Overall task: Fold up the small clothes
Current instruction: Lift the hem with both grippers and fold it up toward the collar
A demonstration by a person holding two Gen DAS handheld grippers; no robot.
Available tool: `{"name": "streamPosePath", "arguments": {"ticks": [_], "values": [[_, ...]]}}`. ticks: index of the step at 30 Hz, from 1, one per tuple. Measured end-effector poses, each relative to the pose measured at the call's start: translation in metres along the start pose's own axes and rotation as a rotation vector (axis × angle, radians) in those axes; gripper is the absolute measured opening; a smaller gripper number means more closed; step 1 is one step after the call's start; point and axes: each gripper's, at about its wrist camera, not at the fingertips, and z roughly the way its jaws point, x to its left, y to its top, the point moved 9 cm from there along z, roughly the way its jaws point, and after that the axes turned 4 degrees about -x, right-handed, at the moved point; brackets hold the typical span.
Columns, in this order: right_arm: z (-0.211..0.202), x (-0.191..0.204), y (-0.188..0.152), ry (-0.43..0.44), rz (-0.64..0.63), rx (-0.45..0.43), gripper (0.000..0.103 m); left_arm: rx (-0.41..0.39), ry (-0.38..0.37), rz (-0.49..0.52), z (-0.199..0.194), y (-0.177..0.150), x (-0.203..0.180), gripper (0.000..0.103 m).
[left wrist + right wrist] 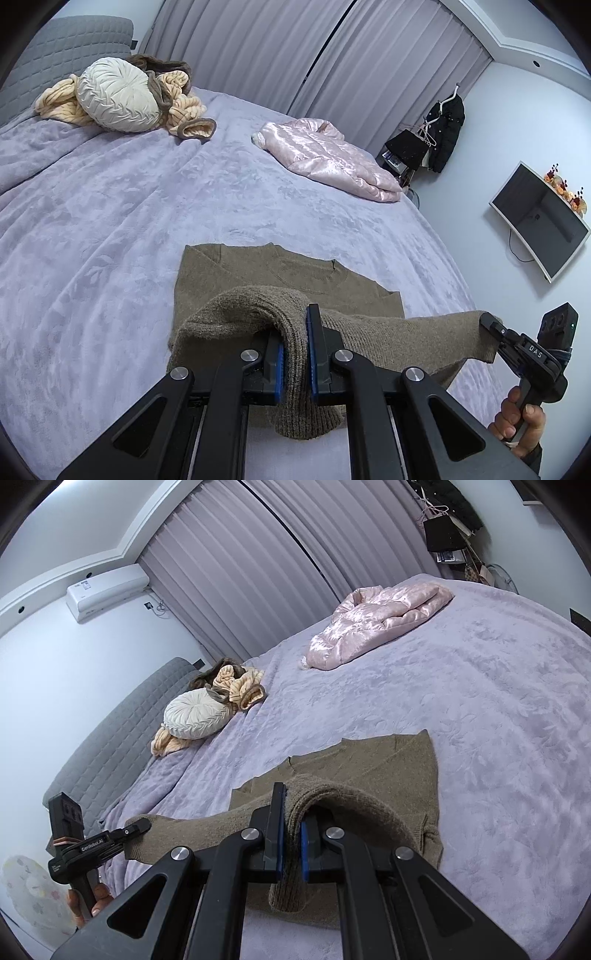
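Both grippers are clamped on a brown knit sweater [280, 273]: the left gripper [295, 354] pinches its ribbed hem, the right gripper [290, 834] the other hem corner. Beyond them its body lies flat on the lavender bedspread [110, 221]; farther off sits a pink jacket [325, 158].

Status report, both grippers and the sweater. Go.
Left gripper and right gripper both shut on brown sweater hem, lifted. Collar end flat on bed. Fold path unobstructed; pink jacket far off.

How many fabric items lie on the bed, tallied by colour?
Brown sweater: 1
Pink jacket: 1
Peach striped garment: 1
Cream round cushion: 1
Total: 4
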Motion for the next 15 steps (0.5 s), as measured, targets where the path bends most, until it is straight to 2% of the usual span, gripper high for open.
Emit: {"name": "streamPosePath", "arguments": {"ticks": [15], "values": [[0.041, -0.013, 0.025, -0.041, 0.003, 0.024, 0.007, 0.041, 0.034, -0.011, 0.051, 0.022, 0.013, 0.011]]}}
